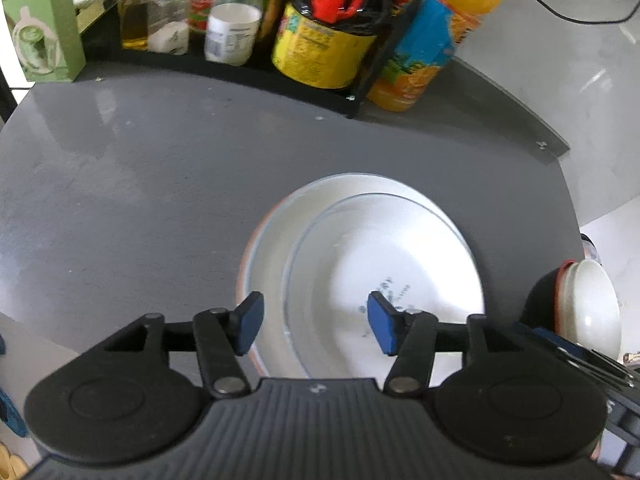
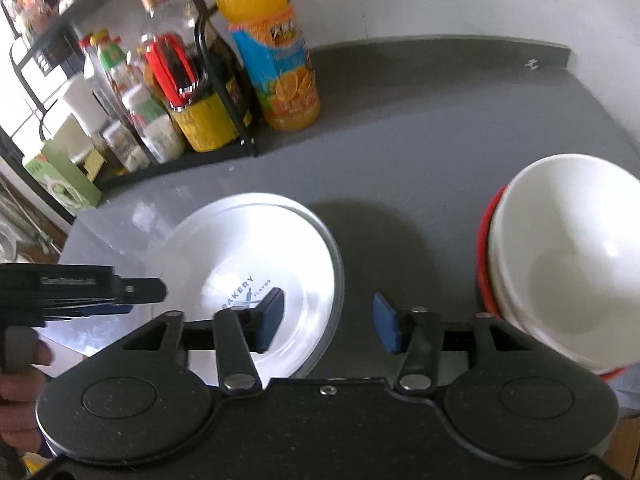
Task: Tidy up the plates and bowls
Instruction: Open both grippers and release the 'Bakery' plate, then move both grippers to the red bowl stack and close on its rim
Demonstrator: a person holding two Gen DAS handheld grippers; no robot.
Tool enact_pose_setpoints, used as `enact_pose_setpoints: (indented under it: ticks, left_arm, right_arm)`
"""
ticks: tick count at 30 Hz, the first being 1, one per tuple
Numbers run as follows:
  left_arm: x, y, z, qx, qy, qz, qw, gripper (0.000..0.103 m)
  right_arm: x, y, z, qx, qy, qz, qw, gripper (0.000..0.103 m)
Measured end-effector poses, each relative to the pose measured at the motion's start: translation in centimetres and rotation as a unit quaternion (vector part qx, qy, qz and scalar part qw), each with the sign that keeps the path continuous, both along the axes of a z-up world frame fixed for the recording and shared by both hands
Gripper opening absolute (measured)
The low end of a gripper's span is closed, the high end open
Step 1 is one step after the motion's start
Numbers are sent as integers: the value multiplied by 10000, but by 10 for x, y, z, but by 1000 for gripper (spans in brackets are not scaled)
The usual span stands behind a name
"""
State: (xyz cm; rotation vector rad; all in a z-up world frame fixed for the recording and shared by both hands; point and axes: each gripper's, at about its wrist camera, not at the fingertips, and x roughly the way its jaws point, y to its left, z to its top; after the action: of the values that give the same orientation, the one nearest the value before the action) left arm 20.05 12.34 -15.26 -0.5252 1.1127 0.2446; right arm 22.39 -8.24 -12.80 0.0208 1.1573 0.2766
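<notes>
A clear glass plate (image 1: pixel 360 256) lies on a white plate with an orange rim (image 1: pixel 276 216) on the grey counter. My left gripper (image 1: pixel 316 322) is open, its blue pads either side of the stack's near rim and holding nothing. From the right wrist, the same plate stack (image 2: pixel 240 240) sits left of centre, printed "BAKERY". At the right, a white bowl (image 2: pixel 560 248) is nested in a red-rimmed bowl (image 2: pixel 486 240). My right gripper (image 2: pixel 329 320) is open and empty, hovering between plates and bowls. The bowls (image 1: pixel 588 312) also show at the left wrist view's right edge.
A black rack (image 1: pixel 248 76) of bottles and jars lines the back of the counter (image 1: pixel 120 180). An orange juice bottle (image 2: pixel 276 68) stands beside it and a green carton (image 1: pixel 44 28) at far left. The counter ends at the right (image 2: pixel 560 56). A hand (image 2: pixel 20 360) holds the left gripper.
</notes>
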Motion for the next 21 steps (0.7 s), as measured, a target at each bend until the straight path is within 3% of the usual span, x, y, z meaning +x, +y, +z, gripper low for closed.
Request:
enact_pose_setpoints:
  ticks: [3,6,13,21]
  left_arm:
    - [3,-13,10,49,-80,-13,10000,73]
    - [8,-30,20,40,-197,-118,9997,77]
    - [28,-76,41,19,-400,-397,9984,79]
    - [50,-132,42,-47,-354,-711,9968,79]
  right_arm:
    - [-3,-15,18,145,-84,-106,9998,57]
    - [-3,-34,35,181,-214,-257,9993,64]
    - [0,-84,56,158,-363,-615,9973,64]
    - [4,-148,62,211,-395,-1070,9932,65]
